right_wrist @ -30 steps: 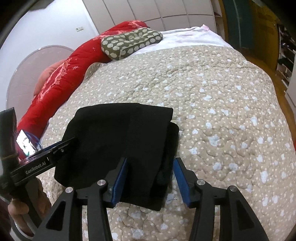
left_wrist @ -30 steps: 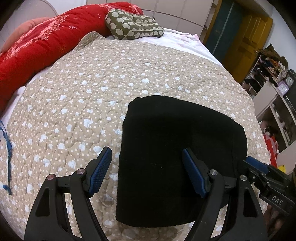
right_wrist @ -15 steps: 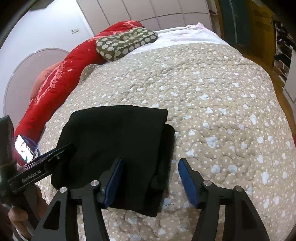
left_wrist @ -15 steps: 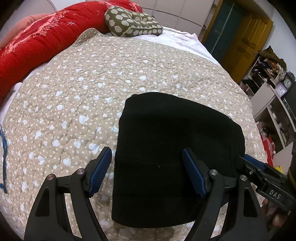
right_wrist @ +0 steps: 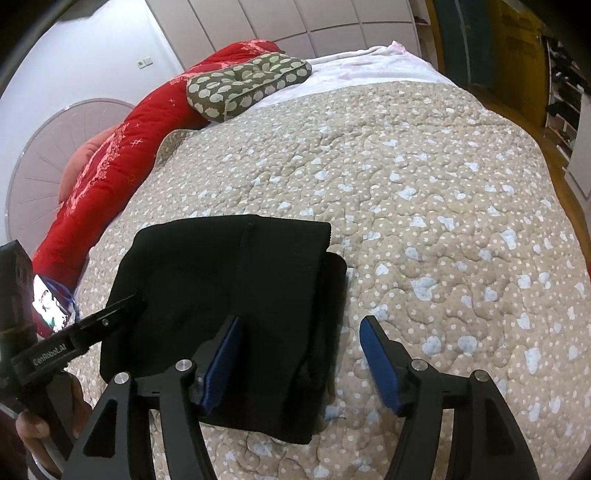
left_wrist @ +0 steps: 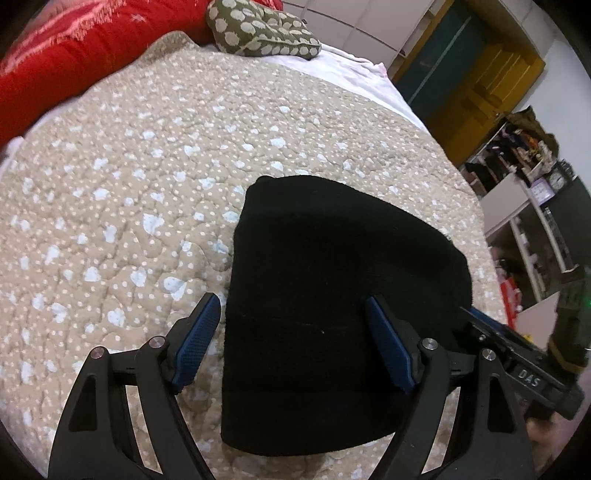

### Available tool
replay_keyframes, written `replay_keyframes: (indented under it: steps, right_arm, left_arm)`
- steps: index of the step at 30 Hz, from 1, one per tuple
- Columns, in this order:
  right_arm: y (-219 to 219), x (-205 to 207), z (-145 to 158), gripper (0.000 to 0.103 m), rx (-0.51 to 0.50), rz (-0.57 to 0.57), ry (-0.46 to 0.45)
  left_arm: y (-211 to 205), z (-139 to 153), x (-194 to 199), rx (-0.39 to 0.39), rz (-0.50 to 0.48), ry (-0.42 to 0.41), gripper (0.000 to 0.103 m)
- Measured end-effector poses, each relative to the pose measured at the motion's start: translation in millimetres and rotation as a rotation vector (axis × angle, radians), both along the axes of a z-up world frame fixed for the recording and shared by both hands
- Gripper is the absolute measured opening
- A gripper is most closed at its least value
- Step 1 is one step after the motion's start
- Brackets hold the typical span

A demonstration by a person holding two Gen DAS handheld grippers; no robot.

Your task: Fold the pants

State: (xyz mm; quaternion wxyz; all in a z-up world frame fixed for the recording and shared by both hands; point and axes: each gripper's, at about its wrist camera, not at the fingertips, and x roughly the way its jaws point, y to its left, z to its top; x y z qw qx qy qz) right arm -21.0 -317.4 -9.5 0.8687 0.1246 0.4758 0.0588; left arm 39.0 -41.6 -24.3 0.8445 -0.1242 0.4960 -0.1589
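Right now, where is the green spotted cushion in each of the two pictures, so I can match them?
Left wrist view: the cushion lies at the top edge, left of centre, beyond the black pants.
Right wrist view: the cushion sits upper left of centre, against the red duvet.
Shared landmark: the red duvet, which touches the cushion's left side in both.

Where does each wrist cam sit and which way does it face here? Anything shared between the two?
Left wrist: on the left gripper, angled down at the folded black pants on the quilt; own open fingers in frame, right gripper at right edge.
Right wrist: on the right gripper, angled down over the pants' right edge; own fingers, jaws just been opening, pads clear of the cloth; left gripper and hand at left.
Shared: pants, quilt, spotted pillow, red blanket.
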Motion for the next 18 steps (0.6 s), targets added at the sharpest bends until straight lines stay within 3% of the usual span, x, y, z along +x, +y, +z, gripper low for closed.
replay_keyframes:
  steps: [5,8,12,14,18]
  right_arm:
    - [-10,5,-9,0.073,0.071,-0.014,0.018]
    - [-16,8,-17,0.077,0.14,-0.039,0.028]
    - [-14,12,-19,0.082,0.158,-0.03,0.017]
    - [-12,15,-22,0.083,0.178,-0.018,0.023]
    - [-5,20,-28,0.088,0.182,0.001,-0.011]
  left_arm:
    - [3,-8,3,-0.072,-0.011,0.018,0.082]
    - [3,-13,6,-0.102,-0.001,0.032,0.09]
    - [-2,-16,7,-0.111,0.001,0.025,0.094]
    - [-6,-17,9,-0.115,0.0,0.027,0.101]
    - [-15,-20,10,-0.089,-0.006,0.013,0.102]
